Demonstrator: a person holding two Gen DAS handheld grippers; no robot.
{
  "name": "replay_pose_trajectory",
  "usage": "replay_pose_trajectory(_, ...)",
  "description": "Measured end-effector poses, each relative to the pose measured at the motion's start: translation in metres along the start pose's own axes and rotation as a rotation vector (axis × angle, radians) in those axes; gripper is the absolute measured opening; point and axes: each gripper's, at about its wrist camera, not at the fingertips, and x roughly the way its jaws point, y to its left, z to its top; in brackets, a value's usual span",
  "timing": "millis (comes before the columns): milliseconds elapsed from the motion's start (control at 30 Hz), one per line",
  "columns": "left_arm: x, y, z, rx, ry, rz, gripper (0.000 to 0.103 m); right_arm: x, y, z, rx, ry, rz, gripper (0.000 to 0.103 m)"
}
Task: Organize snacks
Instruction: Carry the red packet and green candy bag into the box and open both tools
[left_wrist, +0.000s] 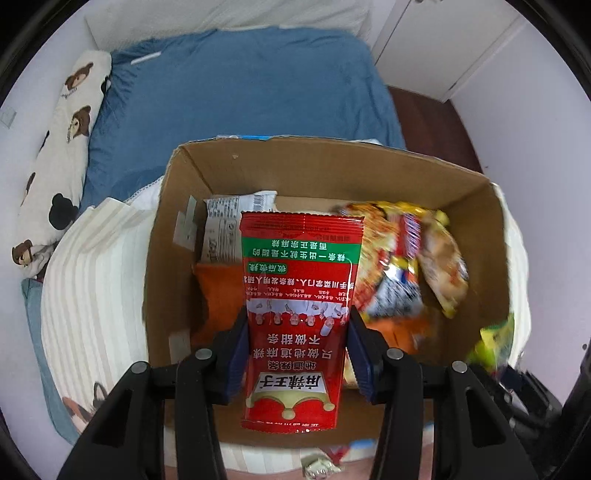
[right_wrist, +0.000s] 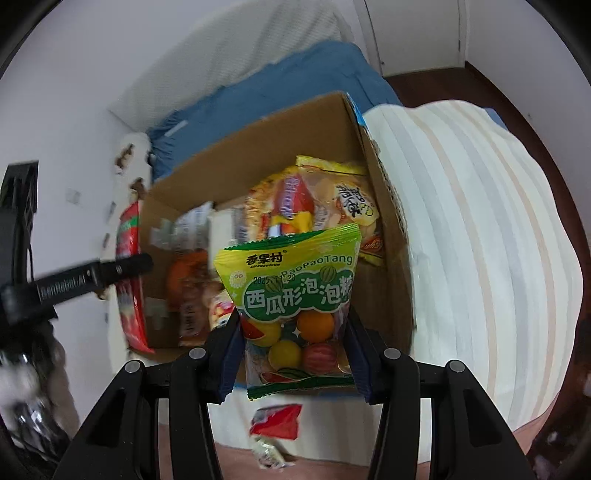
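1. A bed with a blue sheet (left_wrist: 236, 85) and a cream striped quilt (left_wrist: 92, 280) fills the room between white walls; a bear-print pillow (left_wrist: 62, 147) lies along its left edge.
2. An open cardboard box (left_wrist: 369, 166) sits on the quilt, holding several snack packs.
3. The left gripper (left_wrist: 297, 354) clamps a red snack packet (left_wrist: 299, 295) with Chinese print, its long axis running away from the camera, over the box's near edge.
4. The right gripper (right_wrist: 293, 345) clamps a green candy bag (right_wrist: 291, 288) reading "PaoPaoTang", upright, at the box's near right corner.
5. A small red wrapper (right_wrist: 275, 422) lies on the quilt in front of the box.
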Motion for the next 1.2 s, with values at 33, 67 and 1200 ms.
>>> replay_pose_trajectory(33, 0.009, 0.001, 0.007, 0.005, 0.02, 0.004, 0.046, 0.008, -0.001, 0.004, -0.001, 0.014, -0.016, 0.053)
replay_pose_trajectory(67, 0.017, 0.002, 0.012, 0.009, 0.041, 0.002, 0.048, 0.013, -0.001, 0.006, 0.0, 0.021, -0.033, 0.053)
replay_pose_trajectory(1200, -0.033, 0.01, -0.053, 0.014, -0.131, 0.014, 0.093, 0.018, 0.031, 0.002, -0.081, 0.042, -0.177, 0.098)
